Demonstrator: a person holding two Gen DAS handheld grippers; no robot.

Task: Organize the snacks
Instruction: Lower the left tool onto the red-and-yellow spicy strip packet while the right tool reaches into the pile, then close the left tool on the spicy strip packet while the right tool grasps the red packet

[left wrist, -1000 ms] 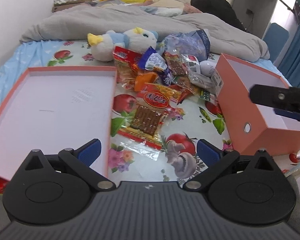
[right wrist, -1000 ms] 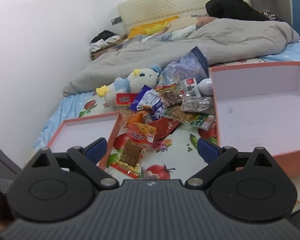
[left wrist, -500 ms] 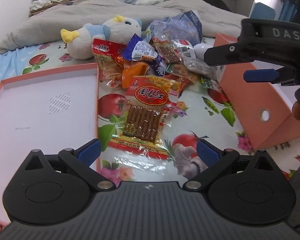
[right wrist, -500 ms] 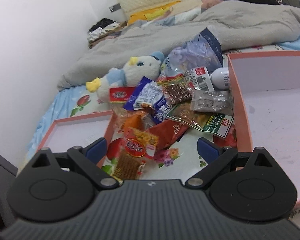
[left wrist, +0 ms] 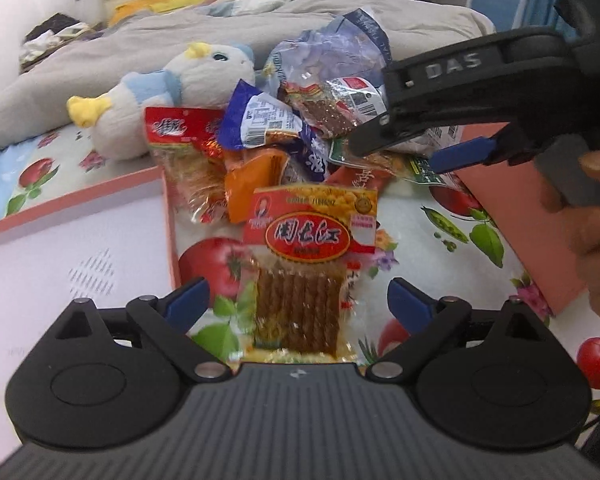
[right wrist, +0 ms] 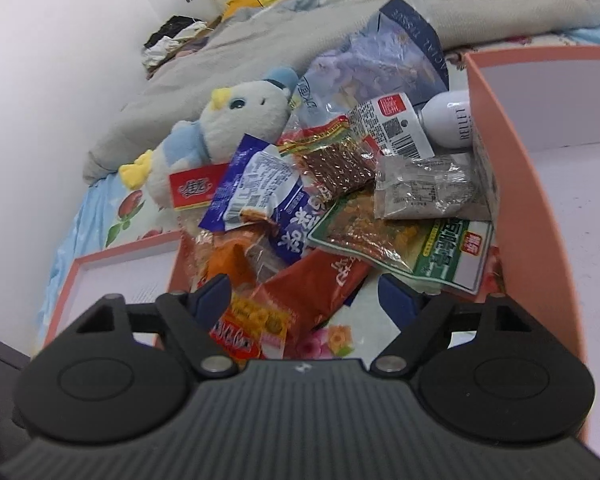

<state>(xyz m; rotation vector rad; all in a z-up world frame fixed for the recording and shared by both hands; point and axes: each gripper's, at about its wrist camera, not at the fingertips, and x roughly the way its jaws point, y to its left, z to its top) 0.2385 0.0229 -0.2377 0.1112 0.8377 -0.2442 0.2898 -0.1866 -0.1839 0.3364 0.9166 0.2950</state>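
Snacks [right wrist: 340,208] lie heaped on the bed between the tray [left wrist: 72,248] and the box [right wrist: 540,208] — none sorted yet, as I judge it. My left tongs [left wrist: 298,300] are released, straddling the stick pack [left wrist: 312,264] without pressing it. My right tongs [right wrist: 304,296] have just been closing, yet the pads are clear of the red packet [right wrist: 320,280] lying between them, so nothing is grasped. This is the first pick. Next I need each pair lowered onto its one packet and clenched — without snagging neighbours — then carried to a container.
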